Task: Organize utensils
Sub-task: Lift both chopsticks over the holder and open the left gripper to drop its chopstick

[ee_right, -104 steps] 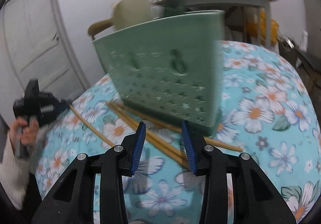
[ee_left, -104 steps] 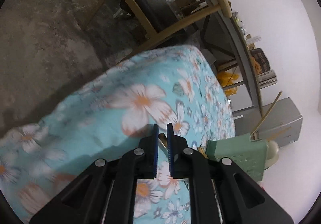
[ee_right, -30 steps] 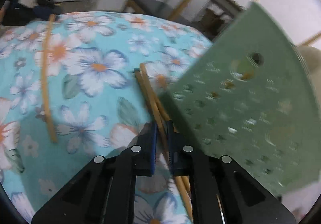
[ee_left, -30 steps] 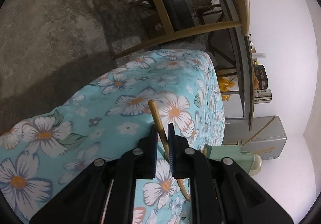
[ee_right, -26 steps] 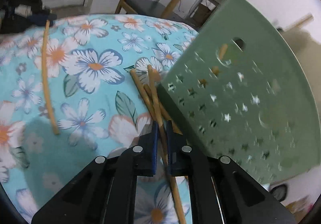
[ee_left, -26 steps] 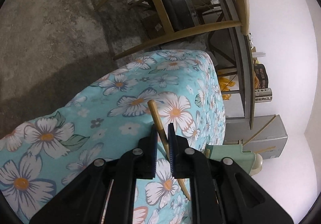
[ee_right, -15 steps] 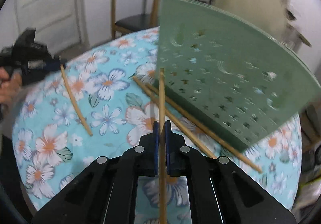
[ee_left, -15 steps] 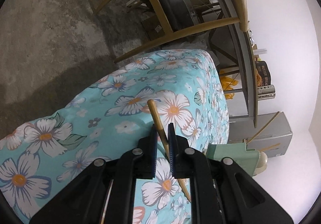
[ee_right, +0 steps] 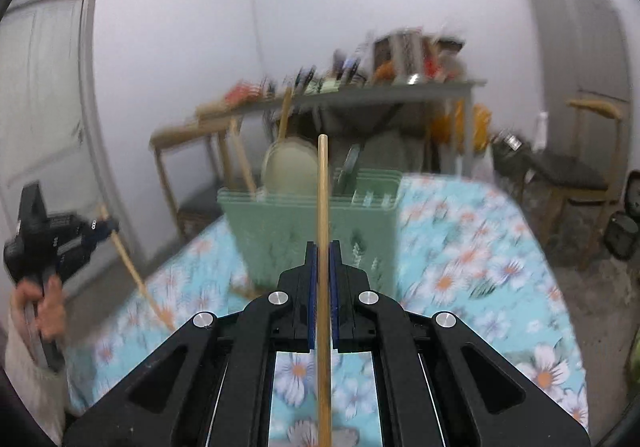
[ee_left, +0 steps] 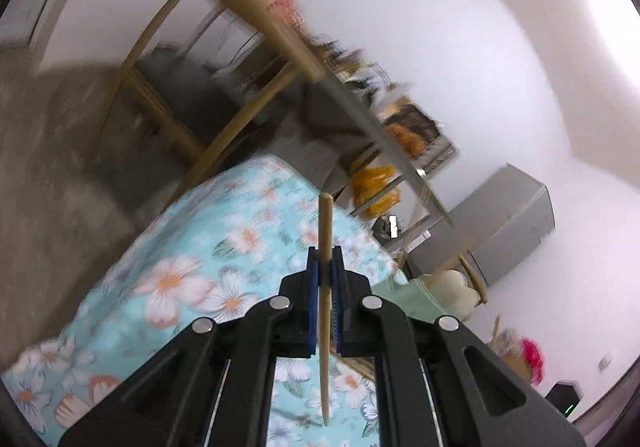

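My left gripper (ee_left: 325,259) grips a wooden chopstick (ee_left: 325,223) that stands nearly upright above the floral tablecloth (ee_left: 200,267), its jaws still closing on the stick. My right gripper (ee_right: 323,251) is shut on a second chopstick (ee_right: 322,187), also upright, in front of the green utensil rack (ee_right: 280,223). The rack holds a cream dish (ee_right: 292,167) and several chopsticks. In the right wrist view the left gripper (ee_right: 100,225) appears at the far left with its chopstick (ee_right: 128,267), held by a person's hand (ee_right: 44,311). The rack's corner (ee_left: 420,301) shows right of the left gripper.
Loose chopsticks (ee_right: 244,291) lie at the rack's foot on the table (ee_right: 460,247). A wooden chair (ee_left: 180,107) stands beyond the table's far edge, another chair (ee_right: 568,175) at the right. A cluttered grey shelf (ee_right: 380,95) and a fridge (ee_right: 580,47) line the wall.
Both grippers have risen off the tablecloth with a chopstick each and rolled, so the sticks now stand upright. The right one has pulled back from the rack.
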The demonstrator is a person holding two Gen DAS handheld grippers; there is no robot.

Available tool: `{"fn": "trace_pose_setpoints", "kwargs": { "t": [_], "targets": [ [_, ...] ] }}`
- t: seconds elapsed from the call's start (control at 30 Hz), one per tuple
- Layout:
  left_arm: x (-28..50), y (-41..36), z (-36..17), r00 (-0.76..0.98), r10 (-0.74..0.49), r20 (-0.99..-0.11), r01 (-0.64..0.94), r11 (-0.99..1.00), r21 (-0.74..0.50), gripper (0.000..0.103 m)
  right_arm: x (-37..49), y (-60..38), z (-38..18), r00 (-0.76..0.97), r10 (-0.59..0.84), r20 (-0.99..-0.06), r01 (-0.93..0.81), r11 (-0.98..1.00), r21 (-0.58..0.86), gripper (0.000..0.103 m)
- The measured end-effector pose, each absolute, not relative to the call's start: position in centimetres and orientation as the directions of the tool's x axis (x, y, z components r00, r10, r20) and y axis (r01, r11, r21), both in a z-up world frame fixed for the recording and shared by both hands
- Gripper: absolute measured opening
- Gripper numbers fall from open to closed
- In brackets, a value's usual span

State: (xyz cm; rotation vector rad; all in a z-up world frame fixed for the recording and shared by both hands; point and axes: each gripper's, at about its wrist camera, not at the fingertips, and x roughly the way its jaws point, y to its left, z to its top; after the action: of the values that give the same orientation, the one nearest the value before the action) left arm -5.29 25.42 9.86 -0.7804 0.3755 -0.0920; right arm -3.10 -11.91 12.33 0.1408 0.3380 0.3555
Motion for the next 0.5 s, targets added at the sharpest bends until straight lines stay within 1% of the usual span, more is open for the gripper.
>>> {"fn": "trace_pose_setpoints", "kwargs": {
  "t": [0.03,0.1,0.13,0.17,0.2,0.23,0.3,0.37,0.43,0.5],
  "targets": [
    [-5.8,24.5,10.9,0.94,-0.203,-0.274,-0.039,0.735,-0.676,0.005,-2.9,-12.4,12.9,0.887,0.375,-0.271,-0.319,0.92,0.23,0.004],
    [-6.5,23.5,12.6,0.956,-0.178,-0.233,-0.018,0.758,-0.652,0.005,-2.3,-12.9,13.3,0.887,0.39,-0.247,-0.325,0.908,0.265,0.004],
    [-6.8,23.1,13.2,0.962,-0.163,-0.22,-0.016,0.767,-0.641,0.005,-2.0,-12.8,13.3,0.889,0.387,-0.243,-0.327,0.911,0.253,0.004],
    [-7.0,22.5,14.7,0.972,-0.14,-0.187,-0.009,0.779,-0.627,0.005,-1.9,-13.0,13.2,0.9,0.371,-0.23,-0.317,0.918,0.24,0.004],
    [-7.2,22.2,15.6,0.976,-0.14,-0.165,0.006,0.779,-0.627,0.005,-1.9,-13.6,13.3,0.902,0.368,-0.224,-0.315,0.918,0.241,0.004],
    [-7.2,21.7,16.7,0.98,-0.141,-0.14,0.023,0.78,-0.625,0.005,-1.3,-14.2,13.0,0.889,0.395,-0.232,-0.326,0.902,0.285,0.004],
    [-7.2,20.4,19.6,0.99,-0.105,-0.095,0.031,0.813,-0.582,0.005,-0.5,-15.6,12.5,0.869,0.44,-0.229,-0.335,0.861,0.383,0.004],
    [-6.8,18.5,22.0,0.996,-0.072,-0.048,0.036,0.849,-0.527,0.005,0.2,-16.4,11.7,0.858,0.454,-0.24,-0.327,0.844,0.425,0.004],
    [-5.6,16.6,24.2,0.998,-0.066,-0.01,0.053,0.884,-0.464,0.005,0.4,-17.2,11.4,0.848,0.468,-0.248,-0.327,0.832,0.449,0.004],
    [-4.3,15.2,25.2,0.999,-0.053,0.012,0.053,0.903,-0.426,0.005,0.0,-17.8,11.3,0.848,0.472,-0.243,-0.331,0.828,0.452,0.004]
  ]
}}
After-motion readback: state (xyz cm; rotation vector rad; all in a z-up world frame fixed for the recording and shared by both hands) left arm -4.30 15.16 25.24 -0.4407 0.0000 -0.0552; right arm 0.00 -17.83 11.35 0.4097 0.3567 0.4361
